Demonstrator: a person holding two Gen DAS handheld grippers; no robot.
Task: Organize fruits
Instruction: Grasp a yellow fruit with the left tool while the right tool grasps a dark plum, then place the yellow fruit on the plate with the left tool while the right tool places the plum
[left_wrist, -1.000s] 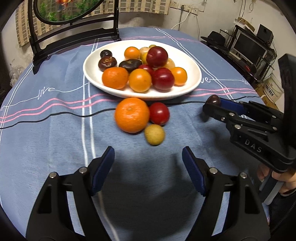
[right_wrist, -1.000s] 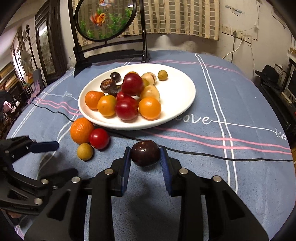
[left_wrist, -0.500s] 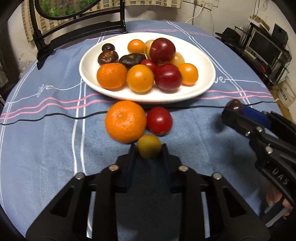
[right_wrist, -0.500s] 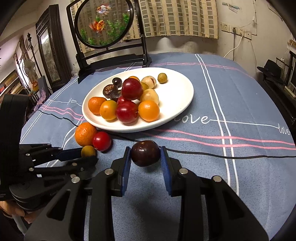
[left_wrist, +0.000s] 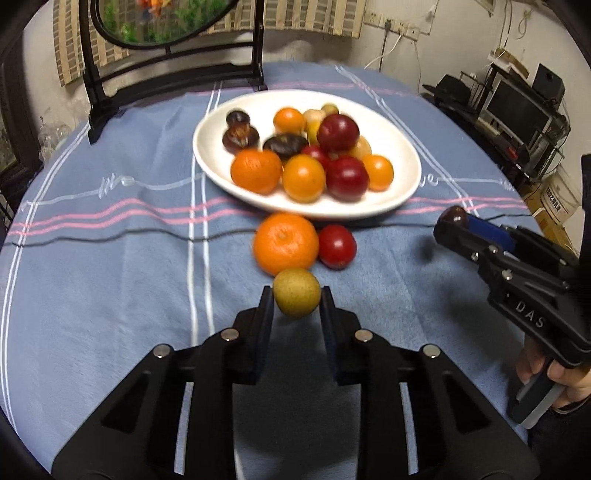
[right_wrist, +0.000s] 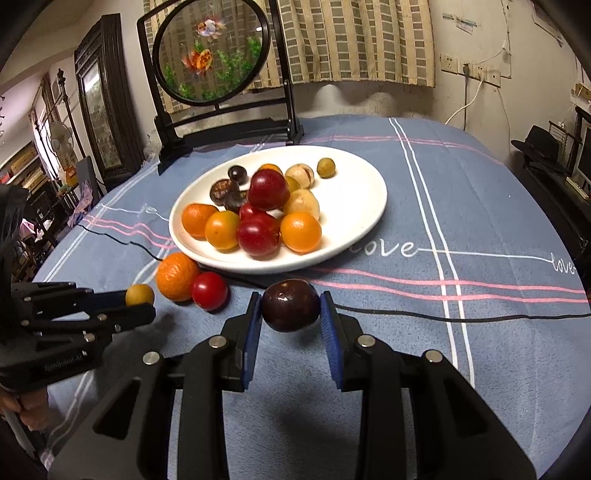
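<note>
A white plate (left_wrist: 402, 162) (right_wrist: 369, 192) holds several oranges, red plums and dark fruits. In front of it on the blue cloth lie an orange (left_wrist: 285, 243) (right_wrist: 177, 276) and a red plum (left_wrist: 337, 246) (right_wrist: 209, 290). My left gripper (left_wrist: 296, 300) is shut on a small yellow-green fruit (left_wrist: 296, 292) (right_wrist: 139, 295), held above the cloth near the orange. My right gripper (right_wrist: 290, 311) is shut on a dark purple plum (right_wrist: 290, 305) (left_wrist: 455, 215), above the cloth right of the loose fruits.
A black stand with a round goldfish panel (right_wrist: 210, 55) stands behind the plate. A thin black cable (right_wrist: 461, 318) crosses the cloth in front of the plate. Shelves with electronics (left_wrist: 517, 110) lie beyond the table's right edge.
My left gripper closed on the small yellow-green fruit and lifted it off the cloth. My right gripper kept hold of the dark plum and rose a little.
</note>
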